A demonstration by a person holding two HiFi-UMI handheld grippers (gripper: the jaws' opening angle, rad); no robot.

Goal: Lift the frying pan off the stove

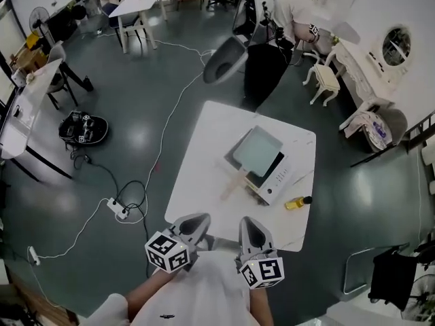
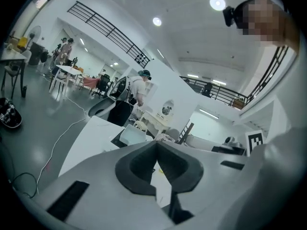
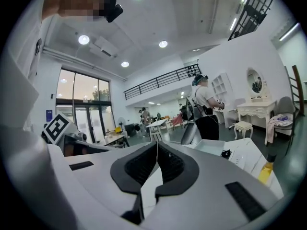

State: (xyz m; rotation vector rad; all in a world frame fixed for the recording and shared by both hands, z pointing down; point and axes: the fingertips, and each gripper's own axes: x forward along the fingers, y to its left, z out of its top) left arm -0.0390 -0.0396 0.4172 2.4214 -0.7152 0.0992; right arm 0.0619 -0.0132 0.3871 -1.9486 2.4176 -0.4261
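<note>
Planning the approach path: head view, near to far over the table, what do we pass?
The left gripper beside right gripper → yellow bottle → frying pan → person beyond the table. Skipped: stove, overlaps pan and bottle.

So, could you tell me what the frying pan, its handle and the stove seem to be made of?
Frying pan: likely coated metal, judging by its flat matte grey-green surface and thin rim. Handle: apparently wood, pale tan and unpainted-looking. Stove: smooth white casing, plastic or painted metal, with a dark top, possibly glass; too small to tell.
</note>
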